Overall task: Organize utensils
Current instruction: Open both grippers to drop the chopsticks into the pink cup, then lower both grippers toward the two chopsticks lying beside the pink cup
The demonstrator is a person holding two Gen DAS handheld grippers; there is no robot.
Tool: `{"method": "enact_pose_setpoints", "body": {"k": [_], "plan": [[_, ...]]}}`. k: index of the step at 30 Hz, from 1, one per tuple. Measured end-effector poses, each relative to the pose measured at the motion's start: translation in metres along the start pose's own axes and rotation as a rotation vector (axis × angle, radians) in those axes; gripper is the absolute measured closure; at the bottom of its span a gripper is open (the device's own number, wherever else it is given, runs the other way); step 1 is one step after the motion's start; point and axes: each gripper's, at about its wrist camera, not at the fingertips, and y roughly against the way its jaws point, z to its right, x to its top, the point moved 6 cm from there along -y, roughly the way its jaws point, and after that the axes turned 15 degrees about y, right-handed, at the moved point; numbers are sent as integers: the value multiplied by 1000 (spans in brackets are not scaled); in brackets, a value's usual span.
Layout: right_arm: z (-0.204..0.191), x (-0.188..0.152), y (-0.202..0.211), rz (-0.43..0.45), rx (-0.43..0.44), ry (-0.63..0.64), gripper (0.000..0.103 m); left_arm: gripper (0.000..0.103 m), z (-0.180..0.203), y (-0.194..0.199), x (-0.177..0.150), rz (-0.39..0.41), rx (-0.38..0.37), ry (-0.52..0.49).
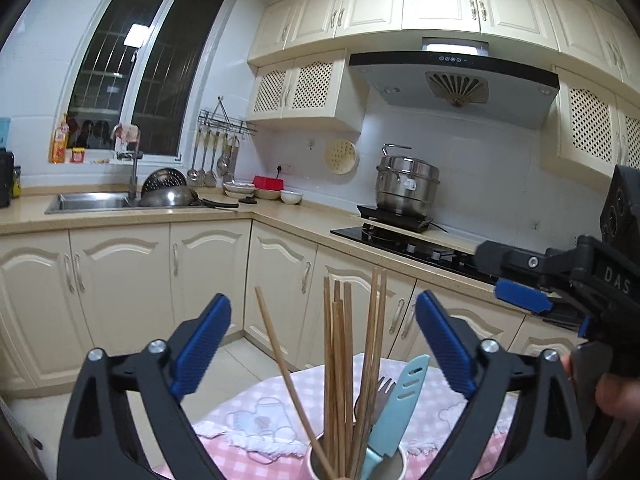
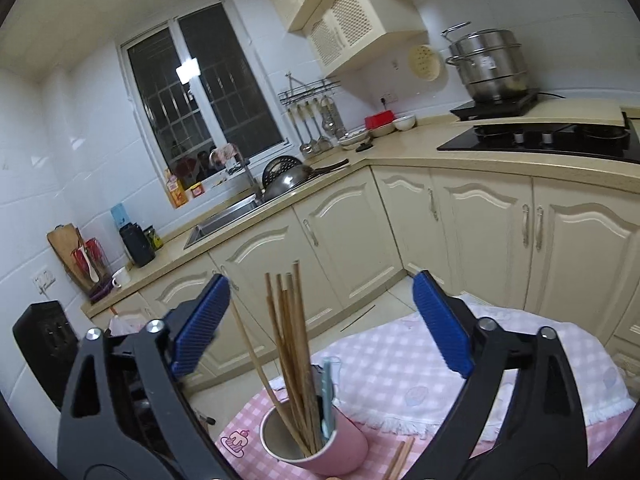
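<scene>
A pink cup stands on a pink checked tablecloth and holds several wooden chopsticks, a light blue knife and a fork. The cup also shows in the left wrist view. My left gripper is open, its blue pads either side of the chopsticks above the cup. My right gripper is open and empty above the cup; it also shows in the left wrist view at the right. More chopsticks lie on the cloth right of the cup.
Cream cabinets run behind the table. The counter carries a sink, pans, bowls, and a steel steamer pot on a black hob. A white towel lies on the cloth.
</scene>
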Motion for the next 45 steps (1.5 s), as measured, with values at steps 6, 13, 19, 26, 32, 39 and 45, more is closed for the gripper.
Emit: {"method": "enact_pose_setpoints", "body": {"k": [6, 13, 19, 26, 32, 39, 45], "plan": [[17, -7, 17, -37, -45, -27, 7, 8, 7, 21, 2, -19, 17, -44], [30, -24, 29, -99, -74, -45, 7, 8, 8, 38, -5, -56, 35, -56], [38, -44, 33, -165, -87, -56, 7, 8, 10, 47, -17, -95, 43, -71], [41, -78, 35, -272, -97, -67, 7, 8, 5, 49, -39, -159, 69, -73], [40, -107, 35, -354, -96, -74, 7, 8, 4, 46, -57, -216, 82, -77], [43, -133, 37, -421, -100, -91, 7, 8, -3, 38, -88, -322, 107, -69], [46, -154, 36, -483, -103, -94, 7, 8, -2, 32, -123, -430, 118, -97]]}}
